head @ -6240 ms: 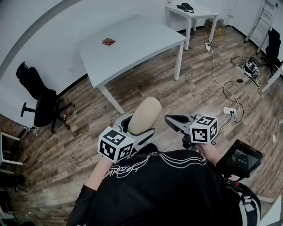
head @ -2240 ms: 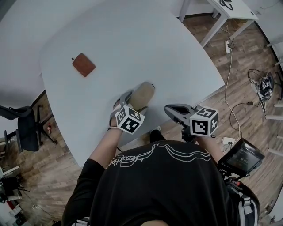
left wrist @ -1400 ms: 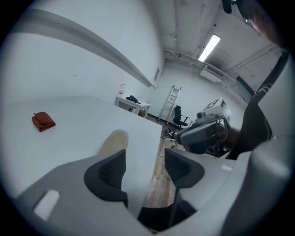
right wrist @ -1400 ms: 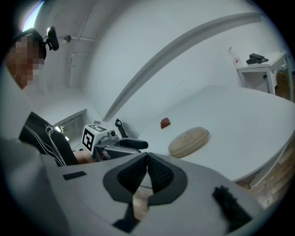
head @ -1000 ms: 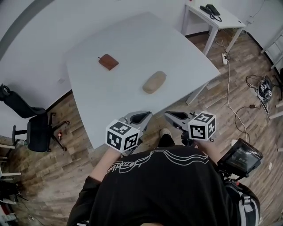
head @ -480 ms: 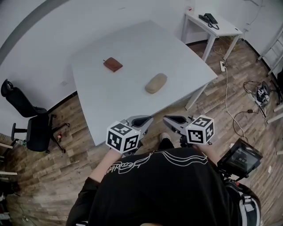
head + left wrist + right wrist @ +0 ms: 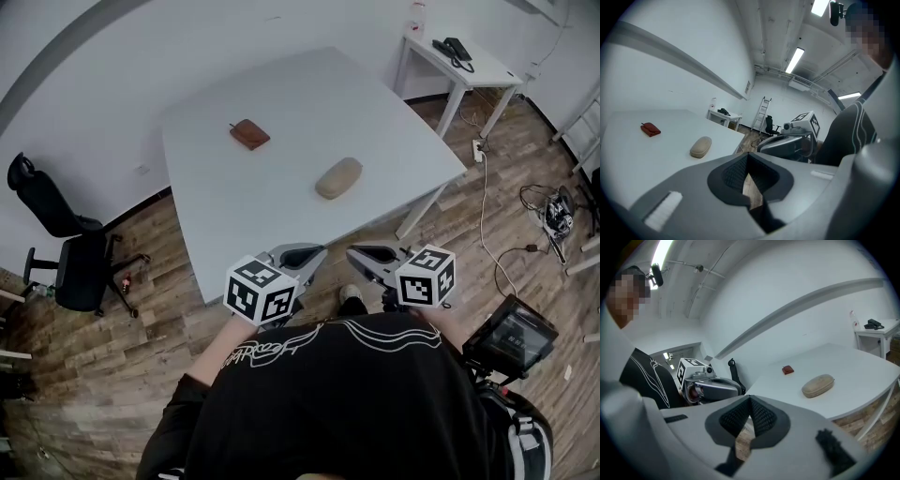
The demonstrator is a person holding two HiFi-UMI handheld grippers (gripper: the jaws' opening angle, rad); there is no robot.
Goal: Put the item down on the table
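While both tools hang side by side just in front of the person's black shirt (image 7: 356,394), neither one holds anything. The left tool (image 7: 302,255) has its jaws pressed together, the ribbed pads meeting at the tip, with only the wooden floor (image 7: 122,319) showing through the small gap below them. The right tool (image 7: 366,255) is likewise closed and empty, its jaws touching at the tip. The two tools sit near each other, each with its marker cube on the end nearest the person, and both are short of the counter's near edge, over the floor.

The tan glasses case (image 7: 338,177) lies flat on the white counter (image 7: 281,206). It is ahead of both tools and well apart from them, roughly in line with the space between the two. Nothing touches it. Farther ahead and off toward the left tool's side, a reddish-brown wallet (image 7: 249,133) lies on the same counter, apart from the case.

Well away to the left of the left tool, a black office chair (image 7: 58,234) stands by the wall. Far ahead and to the right of the right tool, a smaller white counter (image 7: 464,58) carries a black telephone (image 7: 452,47). Cables (image 7: 487,187) trail over the floor on the right tool's side, and a dark device with a screen (image 7: 511,336) sits just beside the person there.
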